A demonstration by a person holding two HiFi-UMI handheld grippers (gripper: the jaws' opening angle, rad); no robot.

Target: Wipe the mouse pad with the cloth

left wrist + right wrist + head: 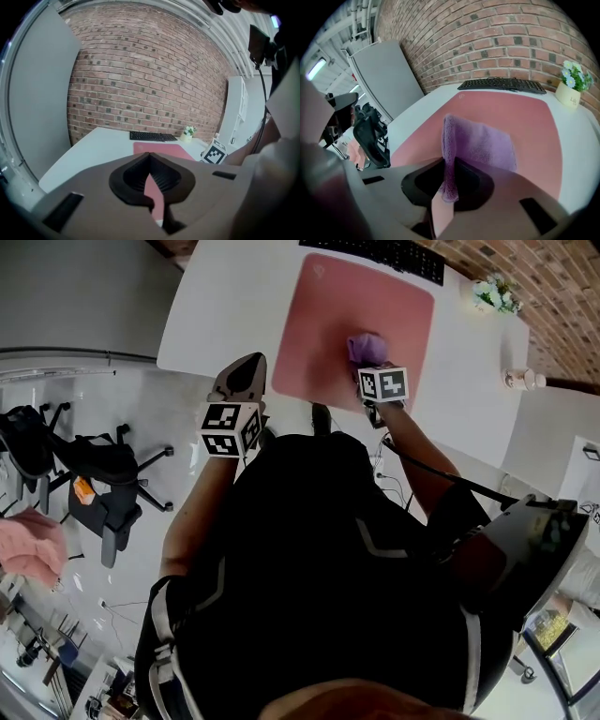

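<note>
A pink mouse pad (328, 306) (520, 117) (161, 150) lies on the white desk (216, 306). A purple cloth (367, 348) (480, 143) rests on its near part, one edge pinched upright between the jaws of my right gripper (373, 367) (447, 180), which is shut on it. My left gripper (246, 379) (151, 180) hovers at the desk's near edge, left of the pad, with its jaws closed together and nothing held.
A black keyboard (375, 254) (501, 84) (153, 136) lies behind the pad. A small pot of flowers (494, 293) (572, 89) stands at the back right, with a small bottle (522, 380) nearer. Office chairs (103, 484) stand on the floor at left.
</note>
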